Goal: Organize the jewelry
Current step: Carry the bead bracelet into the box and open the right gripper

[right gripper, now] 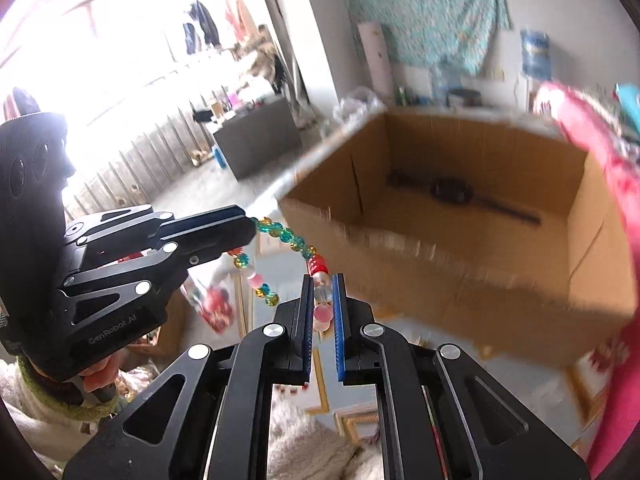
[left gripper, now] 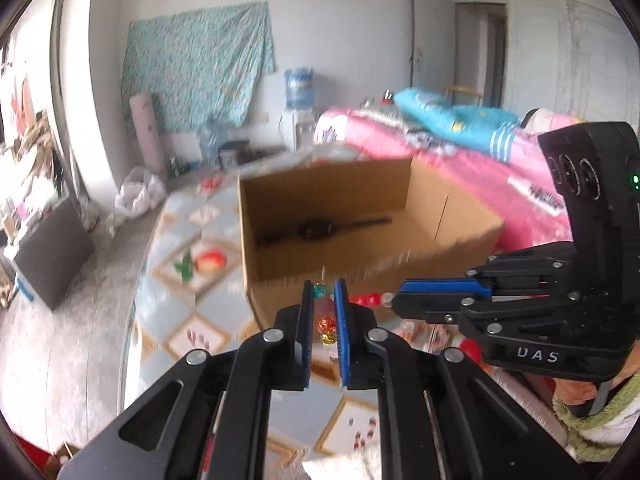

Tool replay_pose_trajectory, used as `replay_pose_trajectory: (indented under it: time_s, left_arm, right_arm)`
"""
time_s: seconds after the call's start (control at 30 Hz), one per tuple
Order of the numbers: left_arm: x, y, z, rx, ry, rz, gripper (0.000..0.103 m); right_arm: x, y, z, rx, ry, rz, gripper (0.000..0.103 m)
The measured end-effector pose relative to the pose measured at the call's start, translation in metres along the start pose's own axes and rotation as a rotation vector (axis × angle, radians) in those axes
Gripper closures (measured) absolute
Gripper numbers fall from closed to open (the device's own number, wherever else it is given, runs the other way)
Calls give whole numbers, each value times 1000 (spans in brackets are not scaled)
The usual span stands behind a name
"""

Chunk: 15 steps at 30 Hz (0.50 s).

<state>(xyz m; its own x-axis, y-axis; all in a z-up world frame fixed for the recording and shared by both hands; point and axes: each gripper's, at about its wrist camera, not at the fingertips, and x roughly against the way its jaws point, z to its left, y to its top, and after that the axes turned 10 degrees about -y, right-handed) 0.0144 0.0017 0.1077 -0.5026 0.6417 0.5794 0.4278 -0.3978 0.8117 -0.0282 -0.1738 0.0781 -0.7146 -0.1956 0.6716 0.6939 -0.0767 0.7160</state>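
A bead bracelet (right gripper: pixel 296 242) with teal, gold, red and pink beads hangs between my two grippers. My left gripper (left gripper: pixel 324 294) is shut on its teal end; it also shows in the right wrist view (right gripper: pixel 252 224). My right gripper (right gripper: pixel 322 290) is shut on its pink and clear beads; it also shows in the left wrist view (left gripper: pixel 394 300). The bracelet (left gripper: pixel 366 300) is held in the air just in front of an open cardboard box (left gripper: pixel 360 268), (right gripper: pixel 460 256). A dark watch (left gripper: pixel 320 229), (right gripper: pixel 452 192) lies on the box floor.
The box stands on a round table (left gripper: pixel 180 280) with a patterned cloth. A bed with a pink cover (left gripper: pixel 460 156) is behind and to the right. A dark cabinet (left gripper: pixel 52 256) and a white plastic bag (left gripper: pixel 138 194) sit on the floor at left.
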Motion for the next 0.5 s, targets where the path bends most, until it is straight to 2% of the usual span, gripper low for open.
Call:
replay_pose_trajectory:
  time_s: [0.13, 0.23, 0.33, 0.5]
  left_arm:
    - [-1, 40, 0, -48, 0, -52, 93]
    - [-20, 69, 10, -57, -2, -49, 93]
    - [-50, 86, 23, -60, 1, 0, 93]
    - [-110, 86, 48, -43, -1, 158, 93]
  right_arm:
    - [0, 39, -13, 22, 12, -37, 96]
    - [-19, 68, -29, 25, 17, -3, 96]
    - [-54, 89, -49, -4, 40, 98, 96]
    - [-112, 101, -74, -33, 54, 282, 96]
